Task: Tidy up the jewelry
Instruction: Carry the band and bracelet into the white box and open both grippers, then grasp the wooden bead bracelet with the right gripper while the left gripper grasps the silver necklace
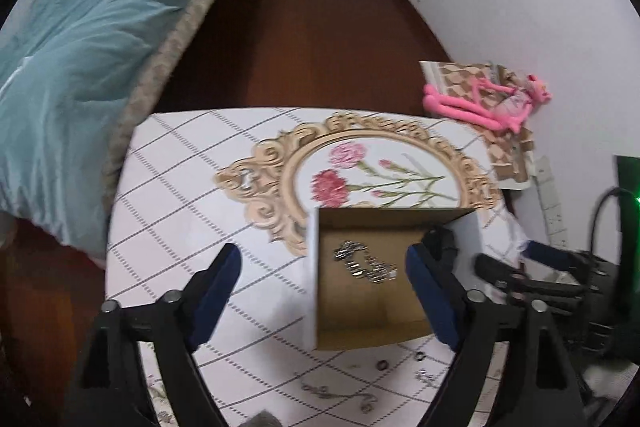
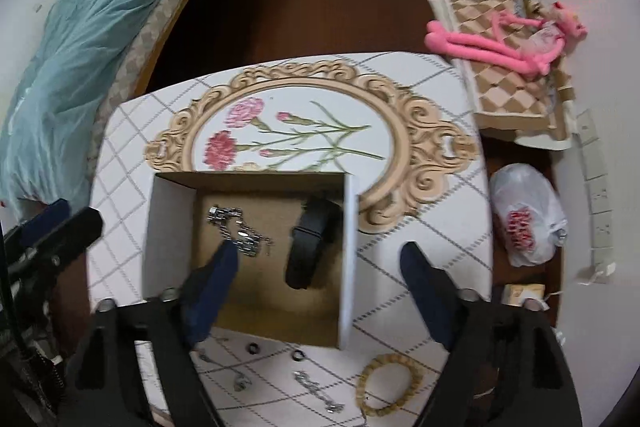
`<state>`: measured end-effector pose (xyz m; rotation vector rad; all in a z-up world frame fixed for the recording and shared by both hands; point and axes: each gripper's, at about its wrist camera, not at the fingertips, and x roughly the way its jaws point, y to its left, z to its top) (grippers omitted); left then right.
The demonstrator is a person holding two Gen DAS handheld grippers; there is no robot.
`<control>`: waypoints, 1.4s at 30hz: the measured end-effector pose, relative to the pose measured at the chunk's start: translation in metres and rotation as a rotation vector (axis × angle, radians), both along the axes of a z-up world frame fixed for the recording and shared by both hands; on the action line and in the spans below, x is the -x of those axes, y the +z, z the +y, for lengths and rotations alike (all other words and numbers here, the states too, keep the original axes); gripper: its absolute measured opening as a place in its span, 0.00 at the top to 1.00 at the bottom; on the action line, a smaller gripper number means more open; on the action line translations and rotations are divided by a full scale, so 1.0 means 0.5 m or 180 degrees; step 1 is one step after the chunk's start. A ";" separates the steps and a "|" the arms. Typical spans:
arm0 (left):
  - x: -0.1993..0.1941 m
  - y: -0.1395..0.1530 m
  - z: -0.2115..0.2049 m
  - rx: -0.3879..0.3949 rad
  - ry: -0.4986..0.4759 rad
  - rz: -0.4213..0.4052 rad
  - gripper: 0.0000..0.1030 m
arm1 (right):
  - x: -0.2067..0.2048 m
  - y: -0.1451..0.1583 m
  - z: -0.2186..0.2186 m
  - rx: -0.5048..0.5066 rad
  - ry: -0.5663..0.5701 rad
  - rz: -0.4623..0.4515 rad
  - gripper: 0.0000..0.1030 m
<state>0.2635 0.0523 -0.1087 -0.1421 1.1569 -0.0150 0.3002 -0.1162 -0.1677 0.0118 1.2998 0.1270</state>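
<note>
A rumpled teal quilt [image 2: 76, 39] covers the bed at far left, beside a small table [image 2: 440, 239] dressed in a white cloth with a grey lattice print and a gilt-scroll oval framing pink carnations. At the table's middle stands an open cardboard box [image 2: 168, 227], white outside and brown within, its walls upright. On the box floor, toward its left side, lies a silver metal link bracelet [image 2: 236, 231], its flat shiny segments kinked into a loose tangle; to its right, near the right wall, rests a black band [image 2: 310, 243], curved and matte, lying apart from the bracelet. The left gripper [image 1: 324, 287] hovers above the box's left wall with its blue-padded jaws spread wide and nothing between them; the right gripper [image 2: 316, 279] hangs over the box interior, jaws likewise wide apart and gripping nothing. In front of the box, on the cloth, small pieces wait loose: two dark rings [image 2: 276, 351], thin silver chains [image 2: 320, 393], and, farther right, a bracelet of pale wooden beads [image 2: 390, 385] lying in a closed circle. Beyond the table's right edge, a pink plush toy [image 2: 504, 43] sprawls across a checked cushion, and a knotted white plastic bag [image 2: 528, 215] sits on the dark floor.
</note>
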 end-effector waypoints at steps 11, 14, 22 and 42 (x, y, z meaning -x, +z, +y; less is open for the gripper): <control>0.064 -0.042 -0.015 -0.0337 0.0054 -0.0062 0.00 | 0.089 -0.033 0.006 0.0420 -0.0028 -0.0198 0.04; 0.076 -0.044 -0.019 -0.0356 0.0079 -0.0057 0.00 | 0.102 -0.039 0.008 0.0394 -0.0046 -0.0194 0.04; 0.112 -0.024 -0.025 -0.0367 0.0154 -0.0092 0.00 | 0.136 -0.012 0.009 0.0326 -0.0062 -0.0304 0.04; 0.276 0.148 -0.022 -0.0357 0.0256 -0.0632 0.00 | 0.320 0.206 0.019 0.0124 -0.0067 -0.1092 0.04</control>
